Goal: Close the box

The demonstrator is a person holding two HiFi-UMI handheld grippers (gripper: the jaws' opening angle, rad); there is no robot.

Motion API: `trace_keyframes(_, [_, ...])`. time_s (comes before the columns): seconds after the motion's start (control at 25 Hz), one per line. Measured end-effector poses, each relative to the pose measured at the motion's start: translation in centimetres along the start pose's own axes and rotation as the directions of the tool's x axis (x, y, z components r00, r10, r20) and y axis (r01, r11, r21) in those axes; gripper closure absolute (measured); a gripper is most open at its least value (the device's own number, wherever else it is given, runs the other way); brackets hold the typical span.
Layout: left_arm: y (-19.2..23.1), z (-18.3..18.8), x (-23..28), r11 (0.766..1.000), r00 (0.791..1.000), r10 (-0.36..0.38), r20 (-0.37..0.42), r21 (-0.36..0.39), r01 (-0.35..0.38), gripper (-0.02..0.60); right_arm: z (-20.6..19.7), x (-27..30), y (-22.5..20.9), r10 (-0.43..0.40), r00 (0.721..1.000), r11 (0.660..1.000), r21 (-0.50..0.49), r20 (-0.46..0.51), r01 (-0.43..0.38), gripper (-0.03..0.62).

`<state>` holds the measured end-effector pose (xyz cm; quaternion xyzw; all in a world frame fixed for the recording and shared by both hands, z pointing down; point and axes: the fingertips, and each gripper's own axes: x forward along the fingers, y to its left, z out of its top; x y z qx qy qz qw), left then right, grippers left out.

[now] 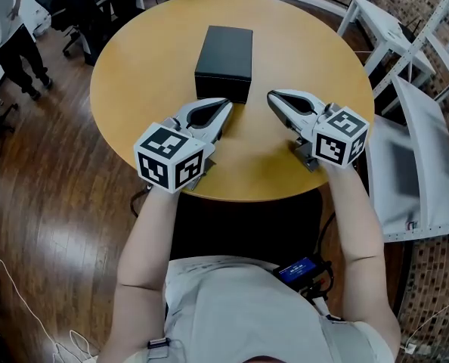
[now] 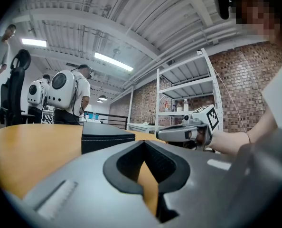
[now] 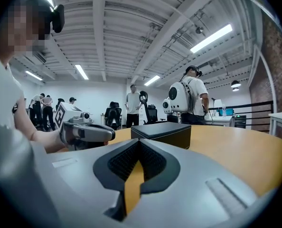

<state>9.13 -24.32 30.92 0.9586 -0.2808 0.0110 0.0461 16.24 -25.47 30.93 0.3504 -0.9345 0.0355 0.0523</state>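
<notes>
Overhead, a closed black box (image 1: 224, 60) sits near the middle of a round wooden table (image 1: 134, 74), its lid lying flat and flush on its body. On the near side of the box, the left gripper (image 1: 226, 106) lies with its tips just beside the box's near face, towards the near left corner. The right gripper (image 1: 271, 97) lies off the near right corner, with a strip of bare tabletop between its tips and the box. Each gripper's jaws are pressed together at the tips and hold nothing; only tabletop shows through the gap behind the tips. The two grippers angle towards each other in front of the box. To the right of the box, beyond the table edge, stand white shelf racks (image 1: 406, 44) and a brick wall (image 1: 436, 6). To the far left of the box, off the table, are a standing person (image 1: 5, 29) and a dark office chair (image 1: 73, 13) on a wooden floor (image 1: 51, 172). Another person wearing a white rounded backpack (image 3: 179, 97) stands beyond the box's far side.
</notes>
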Motion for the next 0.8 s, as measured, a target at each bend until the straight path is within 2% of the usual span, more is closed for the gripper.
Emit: trace_keyframes(0.8, [-0.01,-0.05,0.03,1.0,1.0,-0.004,-0.003,-0.002,0.004,0.581,0.07,0.06,-0.05,0.004,1.0,1.0,0.003,-0.005,-0.004,0.594])
